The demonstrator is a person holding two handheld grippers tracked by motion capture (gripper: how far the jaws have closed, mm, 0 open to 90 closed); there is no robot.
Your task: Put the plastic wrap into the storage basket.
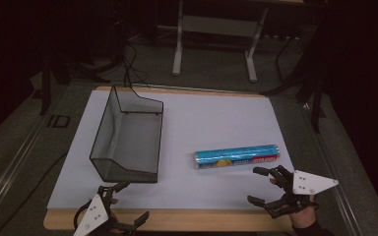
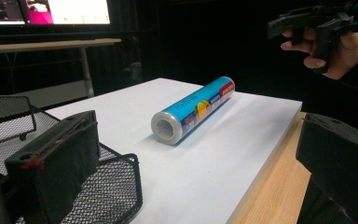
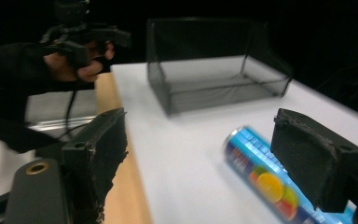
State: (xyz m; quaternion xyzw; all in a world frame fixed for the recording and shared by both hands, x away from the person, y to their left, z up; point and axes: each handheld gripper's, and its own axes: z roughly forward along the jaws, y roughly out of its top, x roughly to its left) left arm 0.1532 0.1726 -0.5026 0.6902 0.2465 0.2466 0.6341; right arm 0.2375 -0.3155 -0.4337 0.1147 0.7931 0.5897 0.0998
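A blue roll with fruit print and a red label [image 1: 236, 156] lies on its side on the white board, right of centre; it also shows as the roll [image 2: 192, 108] and, blurred, the roll [image 3: 265, 179]. A black wire mesh basket [image 1: 128, 135] stands left of it, empty. My right gripper [image 1: 259, 186] is open near the front right edge, just in front of the roll. My left gripper [image 1: 132, 202] is open at the front left, close to the basket's near corner [image 2: 116, 186]. Neither holds anything.
The white board [image 1: 211, 123] lies on a wooden table [image 1: 177, 221] whose front edge shows as a strip. Beyond it are a dark floor, cables and white desk legs [image 1: 177, 44]. A lit screen [image 2: 65, 10] sits far back.
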